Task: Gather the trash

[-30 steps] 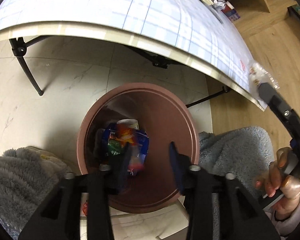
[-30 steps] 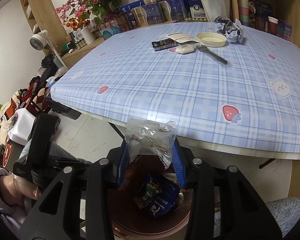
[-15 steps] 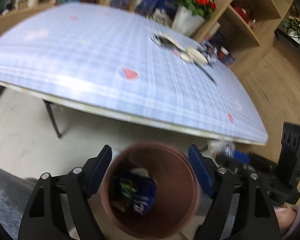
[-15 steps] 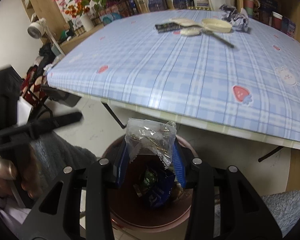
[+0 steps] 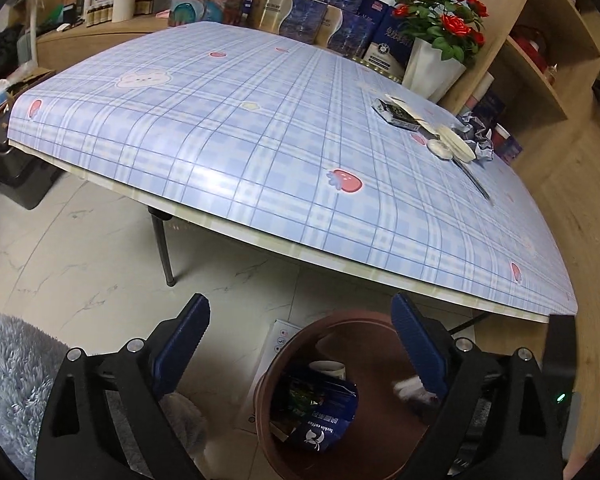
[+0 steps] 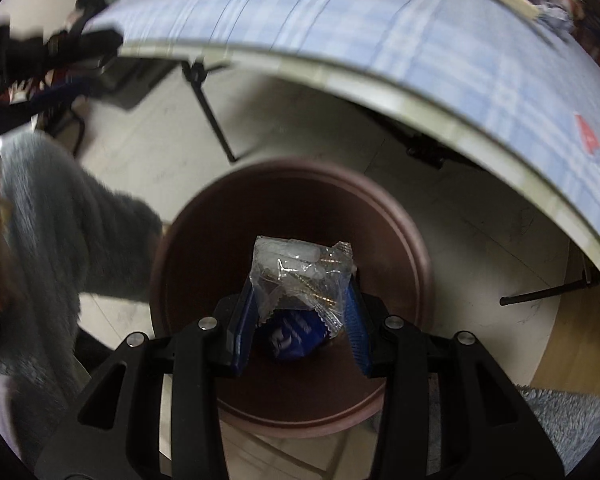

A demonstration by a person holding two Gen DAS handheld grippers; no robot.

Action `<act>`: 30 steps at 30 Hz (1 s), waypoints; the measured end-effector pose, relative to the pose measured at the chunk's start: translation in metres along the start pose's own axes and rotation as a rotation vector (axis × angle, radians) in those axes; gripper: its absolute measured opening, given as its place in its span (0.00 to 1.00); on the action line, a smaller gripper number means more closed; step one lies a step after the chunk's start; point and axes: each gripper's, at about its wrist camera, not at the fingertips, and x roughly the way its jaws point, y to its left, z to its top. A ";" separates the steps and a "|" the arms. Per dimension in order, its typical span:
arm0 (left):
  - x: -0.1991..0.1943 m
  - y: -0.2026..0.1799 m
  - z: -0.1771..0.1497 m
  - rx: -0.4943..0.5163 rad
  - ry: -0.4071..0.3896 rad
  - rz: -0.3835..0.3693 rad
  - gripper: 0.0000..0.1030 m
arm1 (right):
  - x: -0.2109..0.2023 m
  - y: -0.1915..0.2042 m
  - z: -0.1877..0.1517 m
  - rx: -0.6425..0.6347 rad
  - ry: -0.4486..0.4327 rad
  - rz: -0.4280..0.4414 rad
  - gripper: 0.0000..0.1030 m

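Counts relative to the table point(image 5: 260, 128): one bin point(image 5: 332, 324) below its edge; one fork point(image 5: 474, 178), one crumpled wrapper point(image 5: 478, 136), one dark packet point(image 5: 396, 114) on top; one rose pot point(image 5: 432, 66) behind.

Bin point(image 5: 340, 400) on floor point(image 5: 100, 264) before table point(image 5: 260, 140).

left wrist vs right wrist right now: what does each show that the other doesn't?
Left wrist only: the open left gripper holding nothing, the red roses in a white vase, and the black fork lying on the table.

Right wrist only: the right gripper shut on a clear plastic packet, held above the bin opening.

Both: the brown trash bin with a blue wrapper inside, and the blue plaid table.
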 end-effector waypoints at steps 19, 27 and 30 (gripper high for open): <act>-0.002 0.001 -0.002 -0.010 -0.014 0.021 0.87 | -0.009 -0.010 0.002 0.050 -0.043 -0.065 0.93; -0.001 0.002 -0.002 -0.009 -0.011 0.026 0.87 | -0.047 -0.011 0.004 0.061 -0.231 -0.103 0.94; -0.001 0.002 -0.002 -0.007 -0.011 0.029 0.87 | -0.061 -0.019 0.004 0.087 -0.298 -0.111 0.94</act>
